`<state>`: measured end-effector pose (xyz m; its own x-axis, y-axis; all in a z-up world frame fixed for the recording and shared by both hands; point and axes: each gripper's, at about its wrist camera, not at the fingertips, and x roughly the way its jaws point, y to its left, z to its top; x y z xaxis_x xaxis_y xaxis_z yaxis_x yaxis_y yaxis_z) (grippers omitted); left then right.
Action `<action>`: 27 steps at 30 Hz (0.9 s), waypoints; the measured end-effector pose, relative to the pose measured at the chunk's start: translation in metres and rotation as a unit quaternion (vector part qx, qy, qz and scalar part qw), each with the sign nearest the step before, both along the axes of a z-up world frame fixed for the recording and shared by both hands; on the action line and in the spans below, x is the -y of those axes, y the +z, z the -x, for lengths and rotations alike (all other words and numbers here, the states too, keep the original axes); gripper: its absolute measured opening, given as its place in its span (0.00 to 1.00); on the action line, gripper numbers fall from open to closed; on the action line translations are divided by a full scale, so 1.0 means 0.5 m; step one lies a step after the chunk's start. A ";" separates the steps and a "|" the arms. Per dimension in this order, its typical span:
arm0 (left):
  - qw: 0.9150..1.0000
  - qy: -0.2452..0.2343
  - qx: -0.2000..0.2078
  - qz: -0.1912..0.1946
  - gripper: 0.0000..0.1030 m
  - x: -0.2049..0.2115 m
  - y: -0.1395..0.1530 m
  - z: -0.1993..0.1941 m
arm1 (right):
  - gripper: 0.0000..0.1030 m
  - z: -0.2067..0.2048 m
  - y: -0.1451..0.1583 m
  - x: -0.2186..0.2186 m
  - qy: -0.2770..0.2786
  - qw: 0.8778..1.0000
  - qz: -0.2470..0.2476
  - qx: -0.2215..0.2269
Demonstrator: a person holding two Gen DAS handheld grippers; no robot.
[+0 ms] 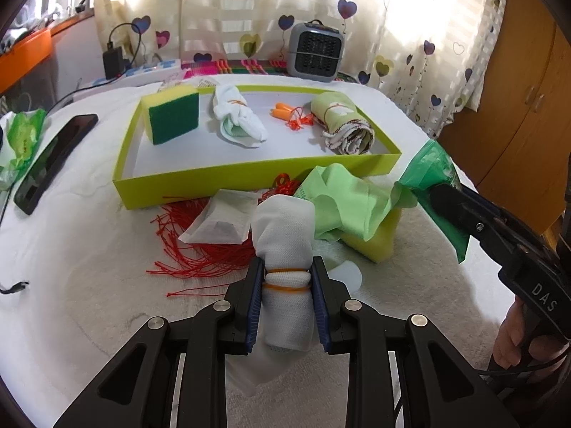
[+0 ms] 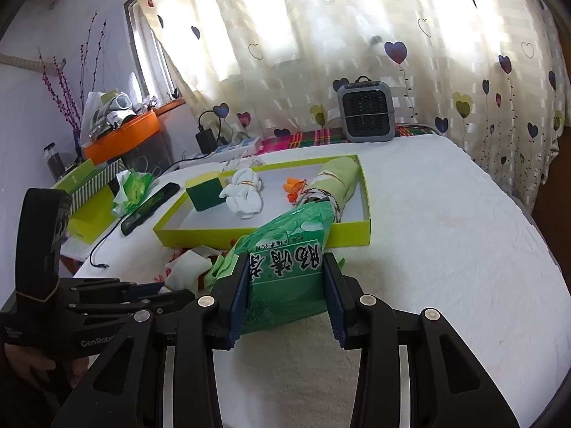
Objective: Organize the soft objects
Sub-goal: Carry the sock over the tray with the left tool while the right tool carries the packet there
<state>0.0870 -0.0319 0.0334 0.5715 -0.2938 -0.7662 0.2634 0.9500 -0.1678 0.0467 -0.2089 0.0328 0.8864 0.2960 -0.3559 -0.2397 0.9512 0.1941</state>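
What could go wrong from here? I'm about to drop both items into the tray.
The left gripper grips the white cloth roll right at its rubber bands, which might slip off. The right gripper holds the green packet by one end; it could sag and catch the tray wall.
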 end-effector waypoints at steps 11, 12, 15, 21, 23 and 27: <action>1.000 0.001 0.028 0.011 0.24 -0.009 0.042 0.029 | 0.39 0.017 0.006 -0.002 0.000 1.000 0.004 0.007; 0.999 0.001 0.031 0.013 0.24 -0.010 0.047 0.031 | 0.39 0.018 0.007 -0.002 0.000 1.000 0.004 0.009; 0.999 0.001 0.040 0.019 0.24 -0.014 0.060 0.038 | 0.39 0.023 0.011 -0.002 0.000 1.000 0.004 0.012; 0.998 0.005 0.052 0.020 0.24 -0.018 0.078 0.046 | 0.39 0.030 0.021 -0.005 0.001 1.000 0.005 0.018; 0.998 0.005 0.056 0.020 0.24 -0.021 0.084 0.047 | 0.39 0.032 0.025 -0.007 0.002 1.000 0.008 0.021; 0.997 0.009 0.066 0.023 0.24 -0.028 0.100 0.049 | 0.39 0.038 0.036 -0.010 0.004 0.999 0.011 0.030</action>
